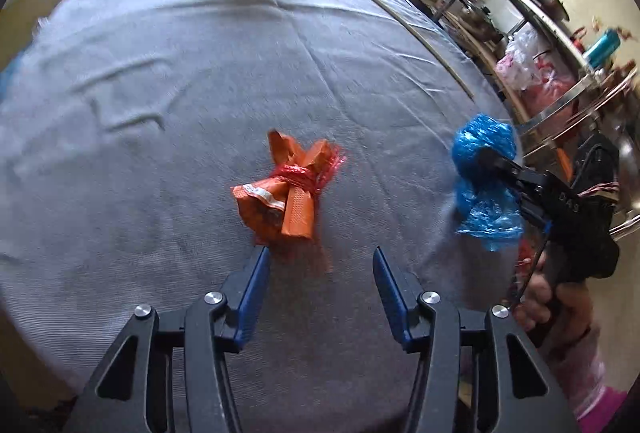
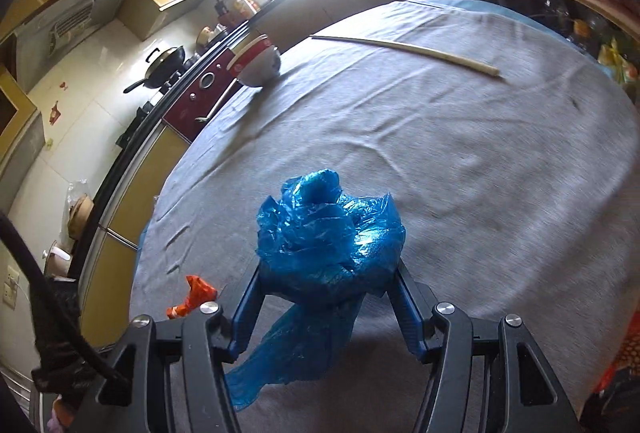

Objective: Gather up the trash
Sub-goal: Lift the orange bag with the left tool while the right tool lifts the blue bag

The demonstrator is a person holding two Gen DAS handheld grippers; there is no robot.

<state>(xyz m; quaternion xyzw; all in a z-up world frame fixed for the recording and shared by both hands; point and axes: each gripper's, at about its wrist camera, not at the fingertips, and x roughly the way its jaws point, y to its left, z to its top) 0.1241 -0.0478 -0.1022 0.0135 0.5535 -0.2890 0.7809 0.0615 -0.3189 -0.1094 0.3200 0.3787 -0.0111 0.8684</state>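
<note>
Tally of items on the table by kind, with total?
Trash bundles: 2, an orange wrapper bundle and a blue plastic bag held in the right gripper
Bowls: 1
Sticks: 1
Total: 4

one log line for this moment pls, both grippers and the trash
left gripper: open, over orange wrapper bundle | right gripper: shut on blue plastic bag, lifted | bowl, stick on cloth

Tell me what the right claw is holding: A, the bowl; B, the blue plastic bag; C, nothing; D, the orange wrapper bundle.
B: the right claw is clamped on the crumpled blue plastic bag, while the orange wrapper bundle lies on the table.
</note>
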